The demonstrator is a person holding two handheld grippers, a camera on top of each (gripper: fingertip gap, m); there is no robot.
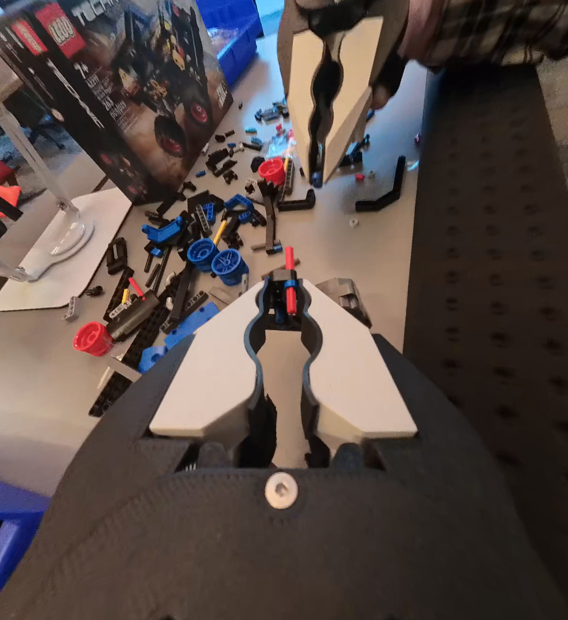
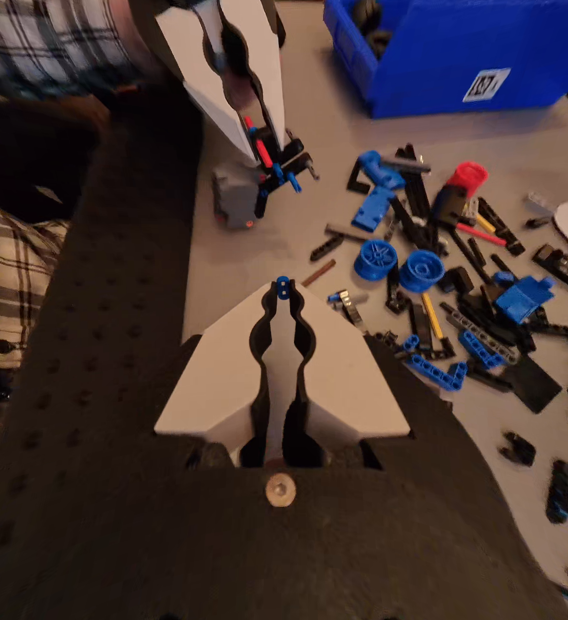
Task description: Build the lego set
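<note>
My left gripper is shut on a small black lego assembly with a red axle and blue pins; it holds it just above the grey table. The right wrist view shows the same assembly hanging from that gripper, with a grey block on it. My right gripper is shut on a small blue two-hole connector. In the left wrist view the right gripper hangs farther back over the table with the blue piece at its tips.
Loose black, blue, red and yellow lego parts cover the table, among them two blue wheel hubs and red hubs. The lego box stands at the back left. A blue bin stands behind. A black perforated mat lies on the right. The gap from one gripper's tips to the other's is roughly 10 cm.
</note>
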